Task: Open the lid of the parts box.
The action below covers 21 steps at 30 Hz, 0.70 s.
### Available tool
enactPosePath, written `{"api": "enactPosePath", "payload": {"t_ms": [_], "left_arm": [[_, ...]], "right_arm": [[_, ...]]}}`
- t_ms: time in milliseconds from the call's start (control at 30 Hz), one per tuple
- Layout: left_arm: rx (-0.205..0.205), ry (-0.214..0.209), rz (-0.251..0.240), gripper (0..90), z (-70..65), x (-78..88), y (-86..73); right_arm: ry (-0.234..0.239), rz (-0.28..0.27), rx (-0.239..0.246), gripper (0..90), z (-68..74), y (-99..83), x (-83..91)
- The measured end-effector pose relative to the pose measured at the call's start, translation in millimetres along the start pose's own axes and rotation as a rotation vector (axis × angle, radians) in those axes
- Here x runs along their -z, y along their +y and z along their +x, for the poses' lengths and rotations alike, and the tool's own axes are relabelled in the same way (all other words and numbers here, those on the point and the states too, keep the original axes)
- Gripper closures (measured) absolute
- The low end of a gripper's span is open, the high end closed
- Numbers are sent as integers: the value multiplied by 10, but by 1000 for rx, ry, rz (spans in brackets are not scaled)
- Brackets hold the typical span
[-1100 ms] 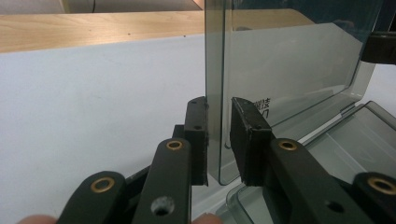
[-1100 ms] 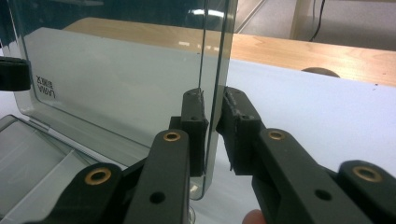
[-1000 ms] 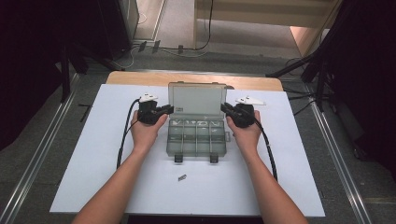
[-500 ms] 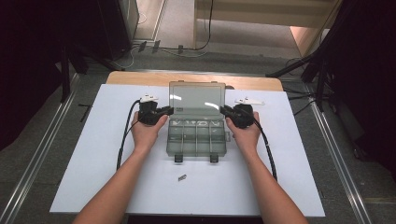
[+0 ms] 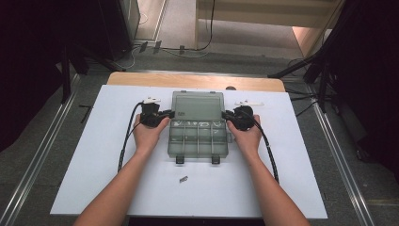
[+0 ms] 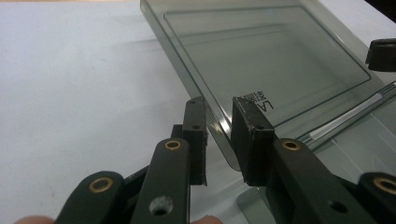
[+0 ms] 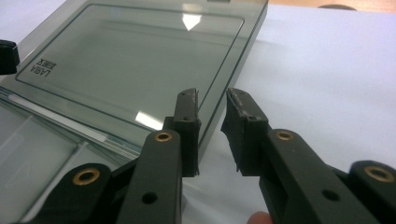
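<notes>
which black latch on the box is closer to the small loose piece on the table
The black latch on the left hand's side of the transparent plastic box; the small grey piece lies just before it.

Open lid (image 5: 196,104) blocks the middle; white table (image 5: 291,155) flanks free

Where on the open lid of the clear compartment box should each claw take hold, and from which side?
Best grip looks like the lid's thin side edges near the hinge, left claw from the lid's left, right claw from its right. The lid lies back nearly flat on the table, so only its raised rim offers a lip narrow enough for the jaws, which already straddle those edges with slight gaps.
</notes>
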<state>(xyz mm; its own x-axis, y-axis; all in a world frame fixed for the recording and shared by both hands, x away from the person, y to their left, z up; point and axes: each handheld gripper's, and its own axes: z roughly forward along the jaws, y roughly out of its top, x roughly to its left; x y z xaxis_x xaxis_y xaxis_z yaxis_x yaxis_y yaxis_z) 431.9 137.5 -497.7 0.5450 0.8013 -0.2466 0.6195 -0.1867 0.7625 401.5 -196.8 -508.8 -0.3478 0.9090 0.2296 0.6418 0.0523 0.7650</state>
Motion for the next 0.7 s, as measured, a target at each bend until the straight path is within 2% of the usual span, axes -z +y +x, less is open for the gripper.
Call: {"api": "enactPosePath", "payload": {"t_ms": [233,300,333,367,400,433,467,500,600,633,700], "left_arm": [[0,0,10,748,-2,-5,-2],[-6,4,9,748,2,20,8],[-6,4,9,747,2,20,8],[-7,0,5,747,5,31,12],[-6,-2,1,747,5,44,16],[0,-6,-4,746,4,55,19],[-7,-4,-2,746,6,70,24],[-1,-16,-12,638,4,96,33],[-10,-37,-17,635,-2,129,40],[-22,-46,-28,635,-15,175,45],[-26,-68,-42,633,-30,217,48]], "right_arm": [[-6,1,5,707,-14,-4,2],[6,-22,10,648,-8,3,31],[6,-22,10,648,-8,3,31],[1,-40,67,606,24,13,56],[1,-40,67,606,24,13,56],[-7,-52,105,572,51,20,85],[-7,-52,105,572,51,20,85],[7,-61,99,544,49,24,125],[32,-79,75,496,40,20,176],[29,-78,76,433,35,14,226],[32,-88,76,377,24,1,287]]}}
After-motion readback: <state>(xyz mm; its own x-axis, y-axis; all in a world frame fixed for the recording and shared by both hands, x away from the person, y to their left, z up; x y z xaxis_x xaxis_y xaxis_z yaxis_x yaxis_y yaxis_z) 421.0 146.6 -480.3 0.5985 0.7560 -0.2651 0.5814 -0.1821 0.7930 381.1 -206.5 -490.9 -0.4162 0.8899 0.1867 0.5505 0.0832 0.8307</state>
